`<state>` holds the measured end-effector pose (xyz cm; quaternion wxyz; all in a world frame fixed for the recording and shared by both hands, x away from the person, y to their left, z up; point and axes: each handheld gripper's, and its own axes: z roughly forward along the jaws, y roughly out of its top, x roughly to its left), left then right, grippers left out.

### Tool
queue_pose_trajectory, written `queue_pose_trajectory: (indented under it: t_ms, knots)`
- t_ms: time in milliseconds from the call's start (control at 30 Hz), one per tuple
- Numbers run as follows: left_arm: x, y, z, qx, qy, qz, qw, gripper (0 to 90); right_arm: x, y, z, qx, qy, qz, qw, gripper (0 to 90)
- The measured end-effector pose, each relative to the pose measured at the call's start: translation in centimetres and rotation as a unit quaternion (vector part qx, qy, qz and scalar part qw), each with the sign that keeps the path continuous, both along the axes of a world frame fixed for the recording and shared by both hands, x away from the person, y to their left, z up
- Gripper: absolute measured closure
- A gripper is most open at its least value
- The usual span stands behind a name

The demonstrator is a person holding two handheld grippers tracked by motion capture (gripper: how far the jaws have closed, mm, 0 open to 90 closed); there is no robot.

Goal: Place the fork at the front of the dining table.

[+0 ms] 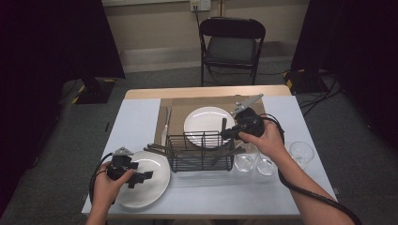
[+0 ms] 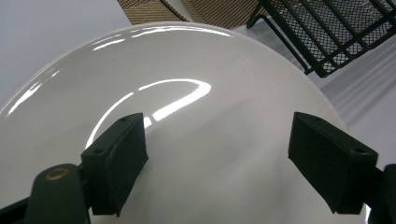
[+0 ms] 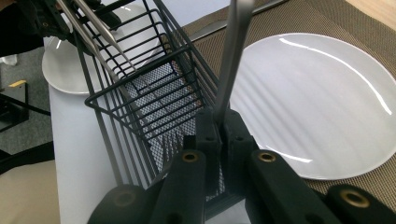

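Observation:
My right gripper (image 3: 223, 122) is shut on the handle of a silver utensil (image 3: 235, 51), which points away from the jaws over the far rim of a black wire basket (image 3: 140, 95). In the high view this gripper (image 1: 226, 134) is at the basket's (image 1: 201, 151) back right corner. More cutlery (image 3: 88, 28) leans out of the basket's left end. My left gripper (image 2: 215, 158) is open, with its jaws spread just above a white plate (image 2: 201, 107). The high view puts it (image 1: 140, 177) over the front-left plate (image 1: 149, 187).
A second white plate (image 1: 206, 121) lies on a brown placemat (image 1: 180, 105) behind the basket, with cutlery (image 1: 166, 125) along its left. Three clear glasses (image 1: 246, 160) (image 1: 266, 165) (image 1: 301, 153) stand right of the basket. A black chair (image 1: 231, 44) is beyond the table.

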<state>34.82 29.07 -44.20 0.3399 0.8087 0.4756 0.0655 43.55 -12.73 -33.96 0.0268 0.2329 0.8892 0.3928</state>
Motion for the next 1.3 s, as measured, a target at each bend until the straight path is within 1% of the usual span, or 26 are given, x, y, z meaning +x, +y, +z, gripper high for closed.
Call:
queue_pose_trajectory:
  t_ms: [67,100,267,433,467,500,600,733,900,1000,1167,1300]
  knots:
    - [0.0,0.0,0.0,-0.003,0.000,0.001,1.0000,19.1,0.0,0.0,0.0,0.000,0.000,-0.001,1.0000,87.7]
    - [0.0,0.1,0.0,-0.001,-0.001,0.000,1.0000,19.1,0.1,0.1,0.0,0.000,0.001,-0.002,1.0000,87.6]
    - [0.0,0.0,0.0,-0.003,-0.001,0.000,1.0000,19.1,0.1,0.2,-0.1,0.000,0.003,-0.002,1.0000,87.6]
    - [0.0,0.0,0.0,0.001,-0.001,0.000,1.0000,19.1,-0.1,0.4,-0.4,-0.013,0.004,0.005,0.9999,87.5]
    - [0.0,0.0,0.0,0.001,-0.001,0.000,1.0000,19.1,-0.1,0.5,-0.4,-0.016,0.007,0.004,0.9998,87.6]
    - [0.0,0.0,0.1,0.000,-0.001,0.000,1.0000,19.1,-0.1,0.5,-0.5,-0.017,0.005,0.004,0.9998,87.7]
    - [0.0,-0.1,0.1,-0.003,-0.004,0.003,1.0000,19.1,-0.2,0.5,-0.6,-0.013,0.004,0.000,0.9999,87.8]
    - [0.0,0.1,0.1,-0.002,-0.002,0.001,1.0000,19.1,-0.2,0.5,-0.6,-0.010,0.002,-0.002,0.9999,87.9]
    - [0.0,0.1,0.1,-0.003,-0.004,0.004,1.0000,19.1,-0.2,-0.3,-0.1,0.019,0.000,-0.010,0.9998,88.0]
    - [0.0,0.0,0.1,-0.004,-0.003,0.001,1.0000,19.1,-0.1,-0.8,0.3,0.025,-0.002,-0.015,0.9996,88.0]
    - [0.0,0.1,0.1,-0.003,-0.003,0.003,1.0000,19.1,-0.3,-1.3,1.1,0.025,-0.007,-0.018,0.9995,87.9]
    - [0.0,0.1,0.2,-0.006,-0.004,0.002,1.0000,19.1,-0.4,-1.5,1.7,0.024,-0.013,-0.018,0.9995,88.0]
